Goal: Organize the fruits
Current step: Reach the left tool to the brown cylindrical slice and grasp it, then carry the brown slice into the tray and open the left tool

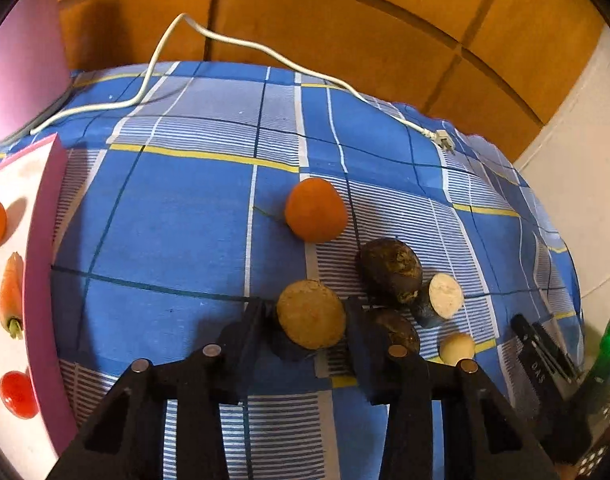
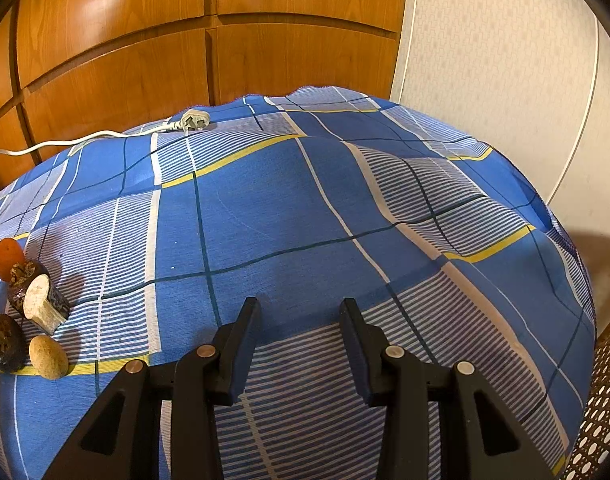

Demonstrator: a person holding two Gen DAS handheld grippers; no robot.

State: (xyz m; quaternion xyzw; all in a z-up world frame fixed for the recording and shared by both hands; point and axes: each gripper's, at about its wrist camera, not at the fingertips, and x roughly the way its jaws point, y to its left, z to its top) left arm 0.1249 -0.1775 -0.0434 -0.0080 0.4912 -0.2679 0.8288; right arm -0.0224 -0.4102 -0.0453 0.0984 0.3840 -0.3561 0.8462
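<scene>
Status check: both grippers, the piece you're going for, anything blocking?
Left gripper closing around the tan cut round. Right gripper empty, jaws apart over the cloth. Dark fruit crowds the right finger.

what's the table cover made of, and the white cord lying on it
Table cover: looks like thin woven cotton-type cloth, matte; it wrinkles and drapes over the edge, with a printed blue check.
White cord: seems a smooth plastic or rubber sheath, slightly glossy; it bends in loose curves and ends in a moulded plug.
</scene>
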